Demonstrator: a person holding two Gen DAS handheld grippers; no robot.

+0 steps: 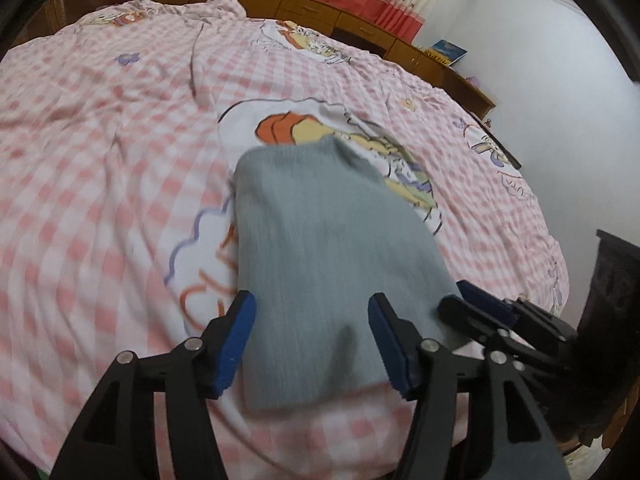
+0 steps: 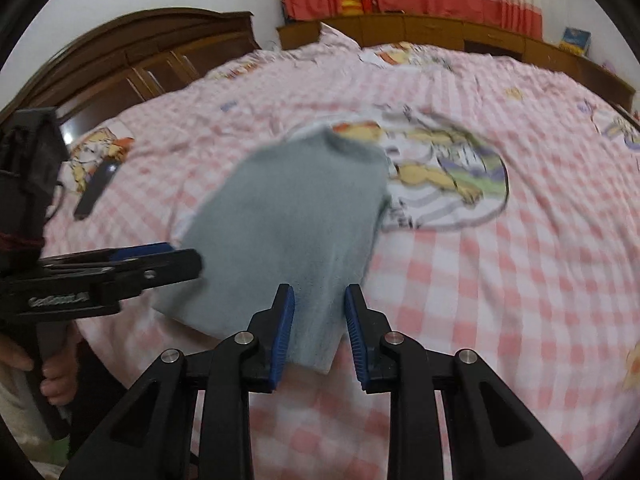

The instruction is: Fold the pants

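- On the pink checked bedspread, the grey pants are lying as a folded, roughly oblong bundle, with the near end just past the edge of the big cartoon print and the far end reaching onto it.
- Seen from the print, the long axis of the pants is running from it back toward you, so both of your tools are sitting at the near short end, pointing along that length and down at a slant.
- Your left gripper is straddling the near end of the pants toward its left side; your right gripper is sitting at the near right corner, on the side away from the dark remote-like object that is lying well off to the left of the print.
- Neither hand is clearly nearer: both are reaching the near hem side by side, with the right tool just beside the left one.
- You are holding the left gripper well apart, its blue pads standing either side of the cloth without pressing it, so it is gripping nothing.
- You are keeping the right gripper only partly apart; the corner of the pants is lying between its blue pads, but a gap is showing on each side, so I judge it is not pinching the cloth. The blur is leaving that a little uncertain.
- For another fold, I judge you would be carrying the near end toward the print.
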